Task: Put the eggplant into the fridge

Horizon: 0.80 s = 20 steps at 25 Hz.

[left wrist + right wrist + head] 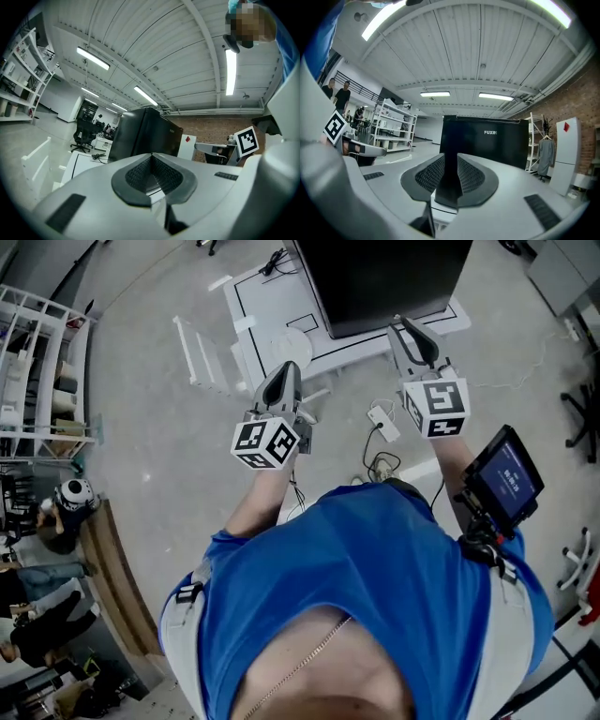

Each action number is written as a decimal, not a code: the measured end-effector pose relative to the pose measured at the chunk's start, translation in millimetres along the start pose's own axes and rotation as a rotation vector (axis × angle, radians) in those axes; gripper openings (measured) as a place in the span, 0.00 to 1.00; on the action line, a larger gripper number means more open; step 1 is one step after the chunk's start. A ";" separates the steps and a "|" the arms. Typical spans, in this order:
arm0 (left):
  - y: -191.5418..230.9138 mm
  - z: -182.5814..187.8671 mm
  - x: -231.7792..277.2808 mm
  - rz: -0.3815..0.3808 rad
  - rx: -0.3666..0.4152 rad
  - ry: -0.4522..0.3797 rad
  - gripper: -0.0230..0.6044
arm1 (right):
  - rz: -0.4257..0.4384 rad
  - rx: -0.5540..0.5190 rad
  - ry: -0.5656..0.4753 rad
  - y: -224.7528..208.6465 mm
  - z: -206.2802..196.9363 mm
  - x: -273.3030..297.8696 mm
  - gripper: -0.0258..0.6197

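Observation:
The black fridge [384,277] stands on a white platform ahead of me, its door closed; it also fills the middle of the left gripper view [140,133] and the right gripper view [487,140]. No eggplant shows in any view. My left gripper [286,371] points level at the fridge with its jaws shut and nothing between them [151,161]. My right gripper [410,329] is held further forward, close to the fridge front. Its jaws stand apart with a narrow empty gap [450,164].
A white rack [202,357] lies on the floor left of the platform [272,315]. A power strip with cables [382,423] lies near my feet. White shelving [37,371] stands at the far left with people [56,512] nearby. A tall white cabinet [565,154] is at the right.

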<state>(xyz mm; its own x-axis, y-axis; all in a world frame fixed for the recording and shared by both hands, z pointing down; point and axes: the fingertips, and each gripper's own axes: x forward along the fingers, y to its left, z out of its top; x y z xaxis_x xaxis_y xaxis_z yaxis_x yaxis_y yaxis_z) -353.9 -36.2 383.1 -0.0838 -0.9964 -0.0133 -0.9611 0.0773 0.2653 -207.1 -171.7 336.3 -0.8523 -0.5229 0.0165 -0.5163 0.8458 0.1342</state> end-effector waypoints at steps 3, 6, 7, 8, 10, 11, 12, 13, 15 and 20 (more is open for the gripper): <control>-0.6 -6.0 16.5 -0.033 -0.015 0.023 0.05 | -0.030 0.014 0.017 -7.9 -6.4 -4.3 0.14; -2.1 -15.9 29.0 -0.061 -0.026 0.041 0.05 | -0.058 0.028 0.034 -13.4 -18.3 -11.7 0.08; -3.9 -20.5 32.3 -0.070 -0.027 0.044 0.05 | -0.066 0.032 0.036 -15.3 -23.7 -15.6 0.06; -6.0 -25.6 35.0 -0.078 -0.027 0.045 0.05 | -0.072 0.038 0.037 -16.9 -29.8 -19.8 0.05; -9.5 -35.5 39.3 -0.092 -0.028 0.046 0.05 | -0.080 0.053 0.039 -18.5 -41.8 -26.8 0.05; -11.3 -38.6 40.9 -0.098 -0.030 0.046 0.05 | -0.083 0.062 0.040 -18.7 -45.9 -29.9 0.05; -14.5 -39.4 41.8 -0.104 -0.033 0.045 0.05 | -0.085 0.069 0.042 -18.8 -47.3 -34.0 0.05; -20.2 -37.4 41.1 -0.110 -0.036 0.043 0.05 | -0.086 0.075 0.044 -19.1 -45.4 -40.6 0.05; -39.0 -27.4 35.3 -0.118 -0.041 0.036 0.05 | -0.089 0.086 0.045 -20.3 -33.9 -61.6 0.05; -71.6 -18.6 29.1 -0.132 -0.051 0.025 0.05 | -0.093 0.098 0.041 -27.4 -24.4 -99.0 0.04</control>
<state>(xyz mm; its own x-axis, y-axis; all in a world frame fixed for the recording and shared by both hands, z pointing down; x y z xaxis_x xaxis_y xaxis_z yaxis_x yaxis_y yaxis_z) -282.6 -71.4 381.6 0.0499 -0.9984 -0.0275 -0.9486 -0.0560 0.3115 -106.5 -145.7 355.2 -0.7973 -0.6016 0.0491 -0.6004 0.7988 0.0393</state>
